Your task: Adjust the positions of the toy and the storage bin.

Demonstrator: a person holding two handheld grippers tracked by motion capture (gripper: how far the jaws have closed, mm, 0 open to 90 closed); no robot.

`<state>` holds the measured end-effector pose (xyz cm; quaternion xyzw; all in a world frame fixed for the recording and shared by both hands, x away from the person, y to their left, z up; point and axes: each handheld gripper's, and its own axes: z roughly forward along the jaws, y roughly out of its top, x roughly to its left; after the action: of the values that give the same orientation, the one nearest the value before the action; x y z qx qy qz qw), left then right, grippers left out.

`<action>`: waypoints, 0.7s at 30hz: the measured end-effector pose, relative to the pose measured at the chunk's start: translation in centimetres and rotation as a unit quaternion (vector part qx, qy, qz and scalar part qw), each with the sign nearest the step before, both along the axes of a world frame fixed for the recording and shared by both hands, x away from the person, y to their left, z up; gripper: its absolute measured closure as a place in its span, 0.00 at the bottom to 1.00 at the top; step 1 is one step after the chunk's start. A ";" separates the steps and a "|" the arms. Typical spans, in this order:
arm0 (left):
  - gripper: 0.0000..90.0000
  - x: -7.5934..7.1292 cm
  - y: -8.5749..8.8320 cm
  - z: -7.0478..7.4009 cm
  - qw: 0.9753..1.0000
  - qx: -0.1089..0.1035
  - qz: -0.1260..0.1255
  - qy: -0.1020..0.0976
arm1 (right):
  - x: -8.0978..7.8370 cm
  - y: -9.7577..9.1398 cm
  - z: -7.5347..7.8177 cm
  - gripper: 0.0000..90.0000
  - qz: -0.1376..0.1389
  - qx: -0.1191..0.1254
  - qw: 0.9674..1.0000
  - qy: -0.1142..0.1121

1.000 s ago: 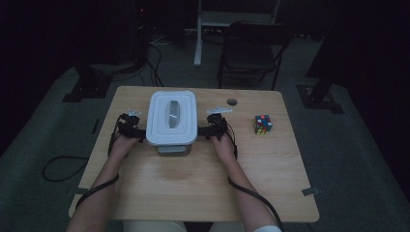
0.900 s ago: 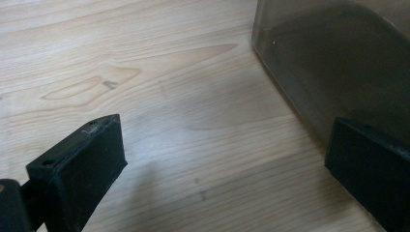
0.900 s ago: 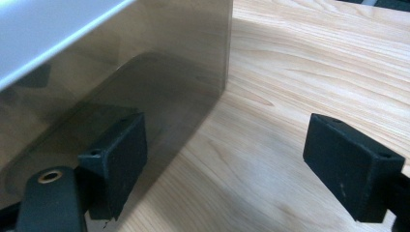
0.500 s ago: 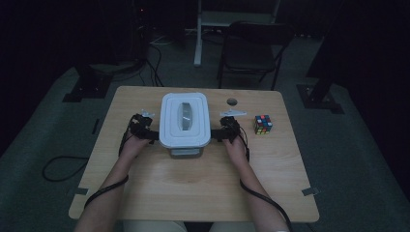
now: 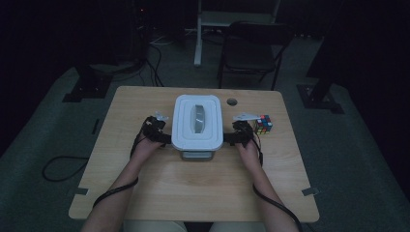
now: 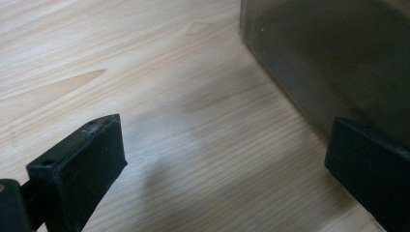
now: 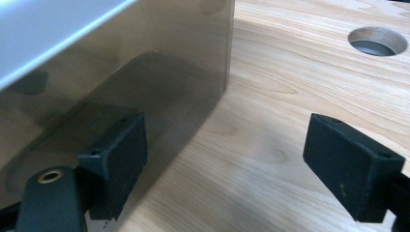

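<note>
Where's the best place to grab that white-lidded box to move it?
Probably the box's two long sides, under the overhanging lid rim, one gripper from each side. It looks too wide for one pair of jaws. The left gripper and right gripper, both open, already flank it.

Dim light is falling on a grey carpeted floor point(image 5: 348, 159). A black chair point(image 5: 251, 48) is standing beyond the light wood worktop point(image 5: 193, 193), beside a white desk leg point(image 5: 198, 34). Black cables point(image 5: 150, 67) are lying at the far left.
</note>
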<state>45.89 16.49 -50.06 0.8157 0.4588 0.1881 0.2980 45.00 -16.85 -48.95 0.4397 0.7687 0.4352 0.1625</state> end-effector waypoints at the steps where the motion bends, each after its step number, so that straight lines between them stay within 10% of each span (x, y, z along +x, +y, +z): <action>1: 0.02 0.0 -0.3 0.0 1.000 0.001 -0.002 -0.001 | -0.1 -0.2 0.0 0.17 -0.001 0.001 1.000 0.001; 13: 0.01 -0.5 -2.2 -0.6 0.999 -0.022 -0.031 0.009 | -0.8 -3.0 -0.2 0.16 -0.013 0.014 1.000 0.004; 21: 0.01 1.0 -1.0 -0.7 0.998 -0.061 -0.006 -0.003 | -0.4 -4.4 -0.3 0.15 -0.035 0.010 0.999 -0.007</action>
<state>46.86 15.52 -50.75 0.7979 0.4640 0.1601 0.3498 44.63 -21.22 -49.25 0.4648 0.7474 0.4402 0.1780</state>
